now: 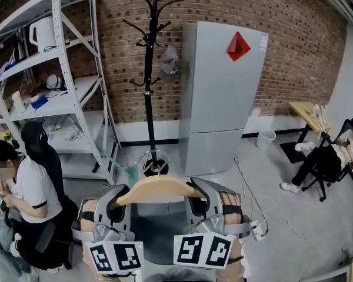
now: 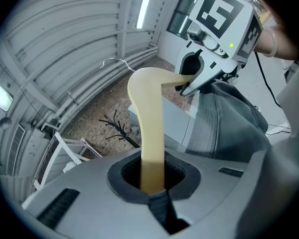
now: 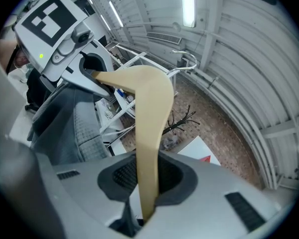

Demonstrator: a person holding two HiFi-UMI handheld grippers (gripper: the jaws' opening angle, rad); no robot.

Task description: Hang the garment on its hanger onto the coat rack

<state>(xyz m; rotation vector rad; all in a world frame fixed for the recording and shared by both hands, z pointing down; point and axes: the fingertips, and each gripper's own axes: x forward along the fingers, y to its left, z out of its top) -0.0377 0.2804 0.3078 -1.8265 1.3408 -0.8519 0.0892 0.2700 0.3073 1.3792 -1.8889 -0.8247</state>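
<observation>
wooden hanger [image 1: 159,188] with grey garment [image 2: 224,118] sits clamped in left gripper [image 1: 120,196] and right gripper [image 1: 196,194].

Smooth wooden hanger [image 1: 159,188], matt woven cloth garment [image 2: 229,123]

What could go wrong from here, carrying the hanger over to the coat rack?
1. The left gripper and right gripper each clamp one arm of the wooden hanger. If they fall out of step, it may twist or slip.
2. The coat rack is slim on a small base, so a knock could tip it.
3. A grey item already hangs on a peg beside the fridge, which crowds that side.
</observation>
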